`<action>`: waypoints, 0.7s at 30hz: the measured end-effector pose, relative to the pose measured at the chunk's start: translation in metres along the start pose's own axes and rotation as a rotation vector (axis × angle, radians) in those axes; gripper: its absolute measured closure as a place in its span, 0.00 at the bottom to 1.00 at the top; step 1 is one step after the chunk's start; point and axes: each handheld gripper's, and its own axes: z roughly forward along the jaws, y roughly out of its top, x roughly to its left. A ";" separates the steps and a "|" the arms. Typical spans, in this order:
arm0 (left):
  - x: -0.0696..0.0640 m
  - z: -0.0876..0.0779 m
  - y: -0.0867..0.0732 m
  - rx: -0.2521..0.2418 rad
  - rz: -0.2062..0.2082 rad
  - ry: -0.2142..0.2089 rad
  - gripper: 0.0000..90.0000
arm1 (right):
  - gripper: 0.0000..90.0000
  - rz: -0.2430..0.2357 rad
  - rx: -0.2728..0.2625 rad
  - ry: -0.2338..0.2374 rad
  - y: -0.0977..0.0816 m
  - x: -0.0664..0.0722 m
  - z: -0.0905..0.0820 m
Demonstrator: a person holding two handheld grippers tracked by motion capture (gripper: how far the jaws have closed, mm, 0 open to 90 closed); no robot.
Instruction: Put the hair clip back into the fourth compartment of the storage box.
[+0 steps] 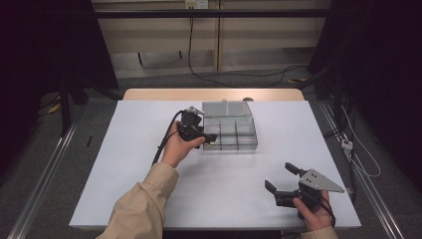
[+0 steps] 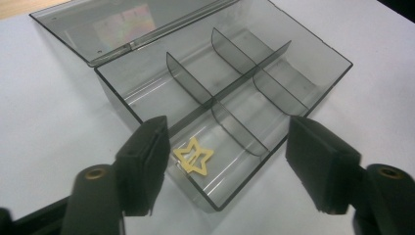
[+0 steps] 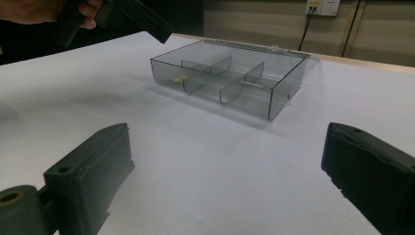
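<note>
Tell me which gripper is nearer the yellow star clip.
Left. The left gripper hangs open right above the star clip in the box; the right gripper sits far off near the table's edge.

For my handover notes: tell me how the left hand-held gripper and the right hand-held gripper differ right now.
1. The left hand-held gripper hangs over the clear compartment box; the right hand-held gripper sits apart from the box, near the table's front edge.
2. The left one's jaws frame a yellow star clip lying in a corner compartment; the right one's jaws frame bare table.
3. The right one carries a grey three-cornered plate.

Both stand open, holding nothing.
</note>
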 end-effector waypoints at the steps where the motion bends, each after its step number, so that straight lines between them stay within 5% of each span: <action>1: 0.000 0.000 0.000 0.000 0.002 0.000 0.35 | 0.05 0.001 0.000 0.000 0.000 0.000 0.000; 8: -0.005 -0.006 -0.003 0.023 0.026 -0.009 0.23 | 0.05 0.001 0.000 0.000 0.000 0.000 0.001; 21: -0.010 -0.028 -0.016 0.017 0.046 -0.055 0.19 | 0.05 -0.006 0.001 0.014 0.002 0.004 0.005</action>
